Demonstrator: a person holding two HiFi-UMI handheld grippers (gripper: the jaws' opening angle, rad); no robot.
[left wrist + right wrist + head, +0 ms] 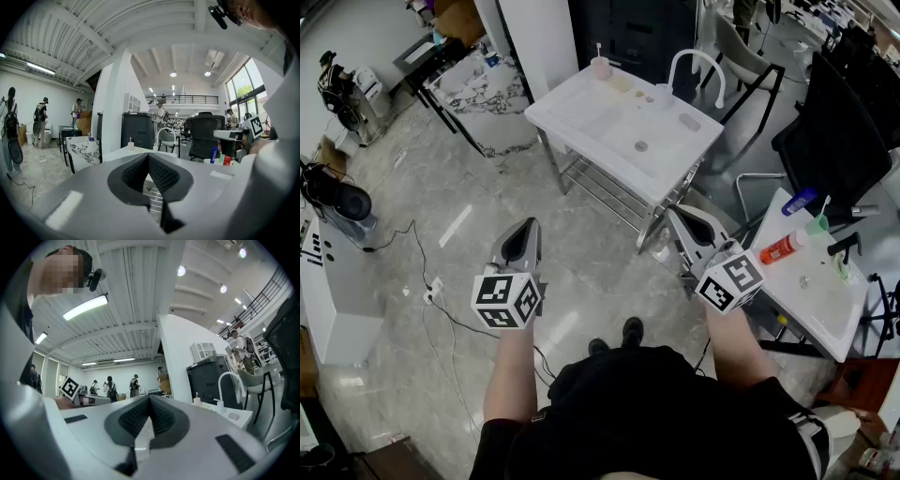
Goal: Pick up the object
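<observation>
The left claw (526,228) hangs over the floor (403,281), its jaws pressed together with nothing between them. Ahead, well apart from both claws, stands a white tabletop (581,117) with a pink cup (600,67) at its far edge and a curved white tap (698,64). The right claw (677,216) is likewise closed and empty. Further right, a second tabletop (830,314) carries a red bottle (783,248) and a blue bottle (800,201). Which thing is to be picked up cannot be told.
</observation>
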